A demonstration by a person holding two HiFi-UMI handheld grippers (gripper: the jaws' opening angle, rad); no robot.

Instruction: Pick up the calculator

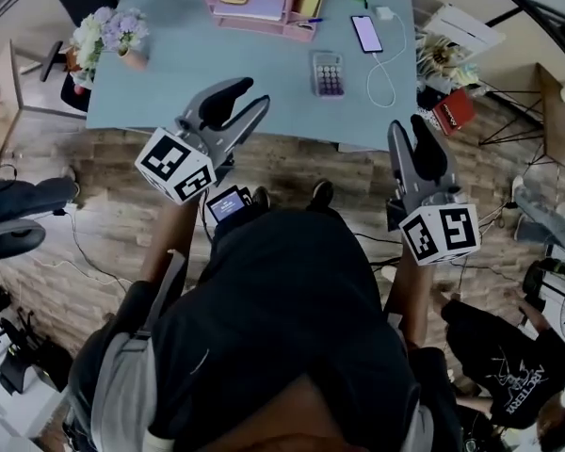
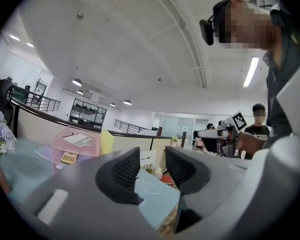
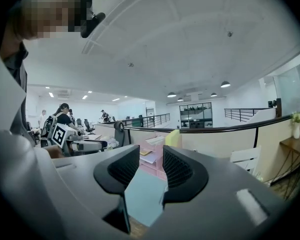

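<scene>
Before a pale blue desk [image 1: 169, 64] in an open office, holds left gripper [image 1: 245, 97] and right gripper [image 1: 412, 128] slightly parted and empty, with calculator [image 1: 328, 73] flat at twelve o'clock, likely light, rigid, slick, best pinched across its long edges.

Calculator [image 1: 328, 73] on table [image 1: 151, 92], near front edge.
Phone [image 1: 366, 33] behind calculator, slightly right.
Charger cable [image 1: 380, 56] just right of calculator, running back beside phone.
Tray [image 1: 264, 17] behind calculator, to left, at far edge.
Flowers [image 1: 108, 34] well left of calculator, at table's left end.
Left gripper [image 1: 252, 97] in front of calculator, to left.
Right gripper [image 1: 410, 125] in front of calculator, to right.
</scene>
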